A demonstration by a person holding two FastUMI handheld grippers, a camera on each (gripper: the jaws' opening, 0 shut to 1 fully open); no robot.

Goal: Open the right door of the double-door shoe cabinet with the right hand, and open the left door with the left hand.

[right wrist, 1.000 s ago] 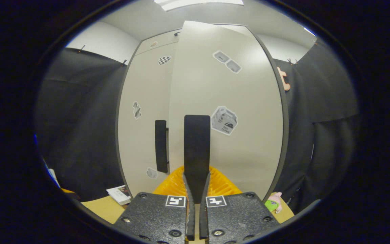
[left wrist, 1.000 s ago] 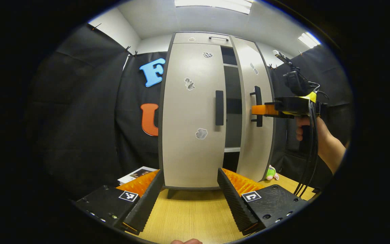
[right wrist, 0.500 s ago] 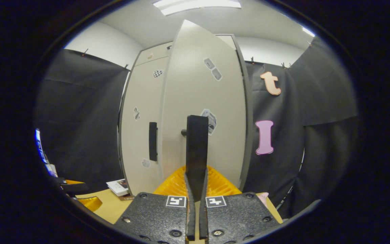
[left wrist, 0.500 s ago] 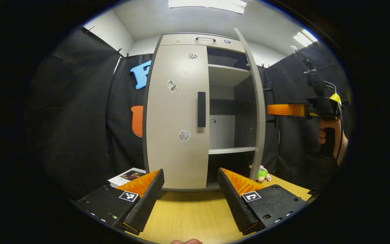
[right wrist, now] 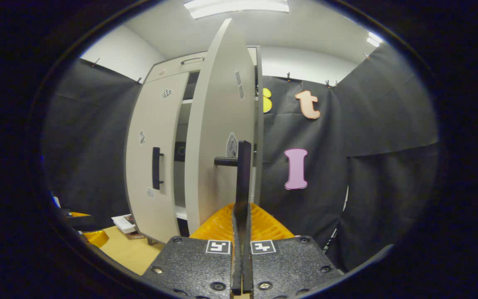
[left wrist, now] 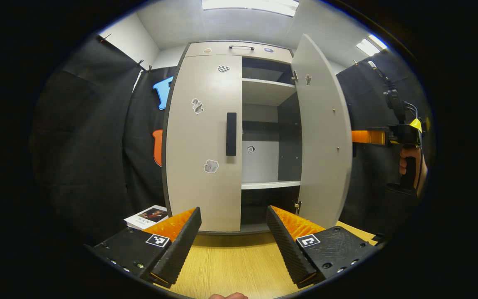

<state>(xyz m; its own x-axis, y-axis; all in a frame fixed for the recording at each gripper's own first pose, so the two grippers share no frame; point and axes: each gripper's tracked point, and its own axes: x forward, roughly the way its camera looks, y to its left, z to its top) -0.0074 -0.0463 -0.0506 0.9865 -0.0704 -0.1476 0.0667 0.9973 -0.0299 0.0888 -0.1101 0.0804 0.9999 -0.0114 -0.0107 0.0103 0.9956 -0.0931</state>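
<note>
1. Since a second ago the right door (left wrist: 321, 133) has swung from slightly ajar to wide open; the left door (left wrist: 203, 141) stays closed.
2. The left gripper view shows bare shelves (left wrist: 269, 185) inside the shoe cabinet (left wrist: 239, 47), a booklet (left wrist: 147, 216) at the table's (left wrist: 235, 265) left edge, and the left gripper (left wrist: 234, 241) with fingers wide apart.
3. The right gripper view shows the right gripper (right wrist: 241, 216) clamped narrowly on the right door's black handle (right wrist: 244, 166).

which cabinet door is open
The right door: it is swung out, baring the shelves. The left door sits flush and shut.
</note>
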